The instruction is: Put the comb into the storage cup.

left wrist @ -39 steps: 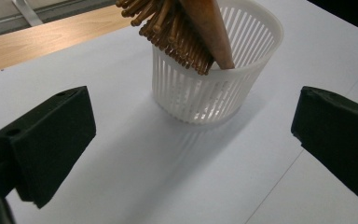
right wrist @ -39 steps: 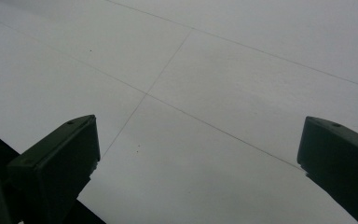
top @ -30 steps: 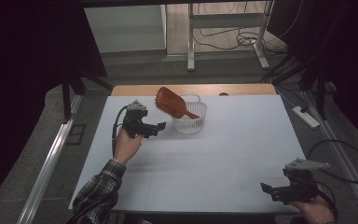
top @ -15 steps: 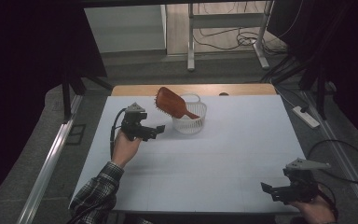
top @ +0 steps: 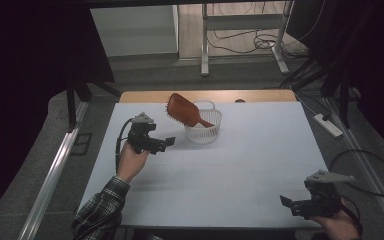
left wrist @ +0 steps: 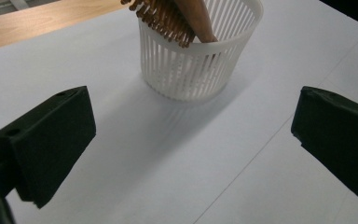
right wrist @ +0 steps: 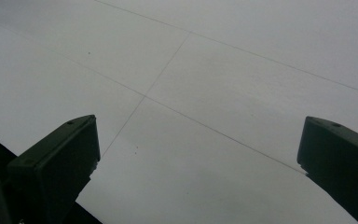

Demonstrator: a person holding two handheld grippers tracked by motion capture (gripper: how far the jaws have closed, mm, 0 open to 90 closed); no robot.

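A person at a white table holds two grippers, both spread wide and empty, with a hairbrush standing in a small basket.

The left gripper (top: 166, 143) hovers at about nine o'clock on the table (top: 240, 170), jaws parted around nothing, aimed at the white slatted basket (top: 203, 131) just beside it toward two o'clock. The reddish-brown hairbrush (top: 184, 108) leans in that basket, handle down, bristled head tilted out over the rim toward ten o'clock. The right gripper (top: 291, 205) sits at about five o'clock near the table's front edge, jaws likewise released, well apart from the basket.
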